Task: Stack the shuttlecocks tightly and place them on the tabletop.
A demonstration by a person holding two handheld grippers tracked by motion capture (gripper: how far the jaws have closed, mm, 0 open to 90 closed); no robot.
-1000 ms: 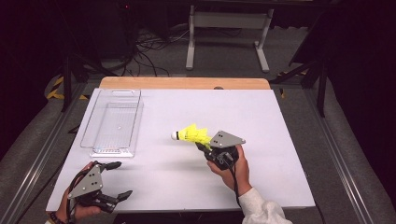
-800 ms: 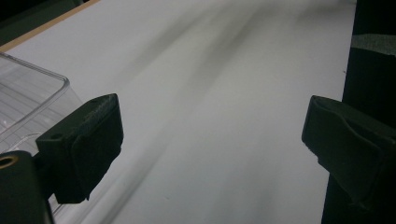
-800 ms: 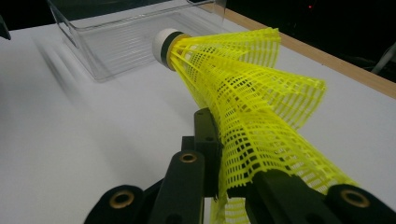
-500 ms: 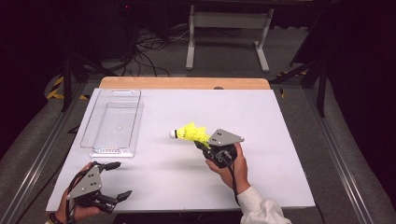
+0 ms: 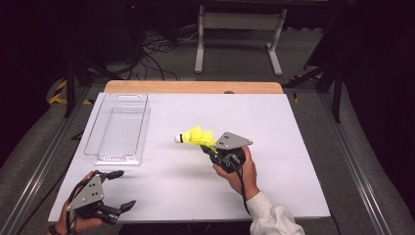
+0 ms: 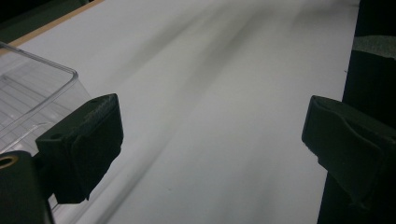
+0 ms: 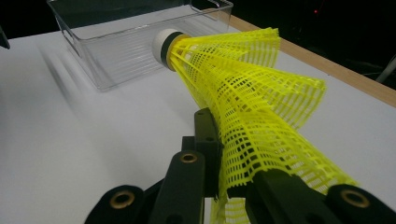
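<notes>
Right tool [image 5: 211, 147], just right of centre in the high view, is clenched on the yellow shuttlecock [image 5: 195, 136]. In the right gripper view the two black jaws pinch the mesh skirt [image 7: 261, 121] flat at its wide end, so the white cork nose [image 7: 162, 43] sticks out ahead, free of the jaws. That looks like a deliberate grip: hold the soft, crushable skirt, which gives the jaws something to bite, and let the heavy nose lead. And the nose points up and left in the high view, straight toward the clear plastic bin [image 5: 119, 128] sitting at the left side of the white bench [image 5: 274, 127]. The shuttlecock appears lifted off the bench, well short of the bin.

Down in the lower left corner, the left tool [image 5: 120, 191] waits released, jaws spread wide with nothing between them; the left gripper view has bare bench between them and the bin's corner [image 6: 44, 88] behind the left-hand jaw. My read: it is parked out of the carrying lane, while the bin stands open-topped and empty for a drop from above.
</notes>
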